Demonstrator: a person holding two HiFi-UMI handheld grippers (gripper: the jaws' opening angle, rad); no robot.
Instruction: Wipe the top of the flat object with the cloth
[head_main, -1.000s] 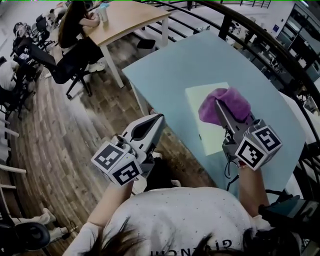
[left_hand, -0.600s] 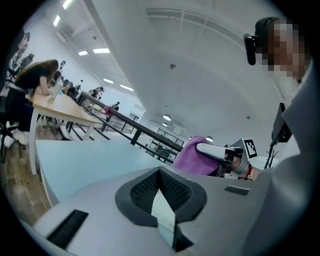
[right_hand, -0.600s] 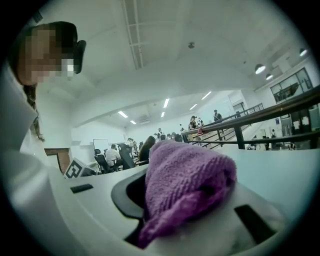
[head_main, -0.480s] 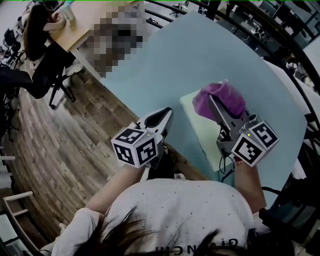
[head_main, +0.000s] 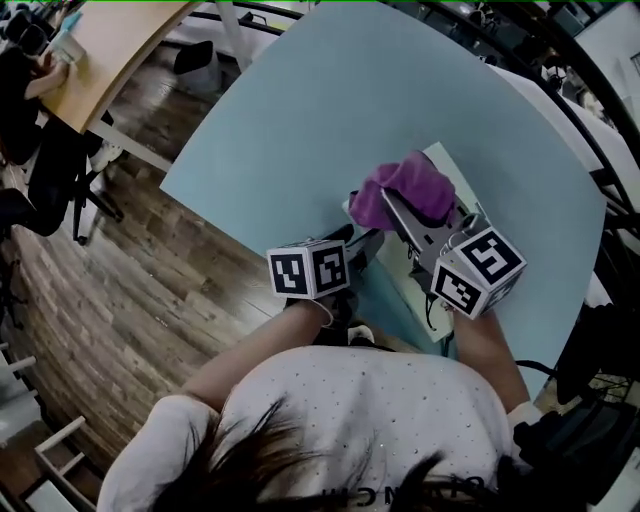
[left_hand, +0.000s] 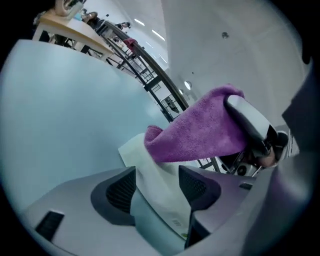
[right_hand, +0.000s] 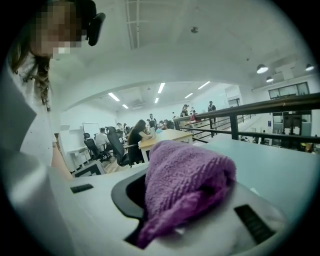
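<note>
The purple terry cloth is clamped in the right gripper. The jaws of the left gripper, just opened wide, are set astride the pale flat board.

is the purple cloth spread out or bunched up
Bunched up: the cloth is wadded in the jaws of the right gripper, not laid flat.

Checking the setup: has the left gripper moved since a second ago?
Yes. From over the floor, the left gripper came in over the table to the flat object's corner. Its jaws have just been opening, that corner between them.
</note>
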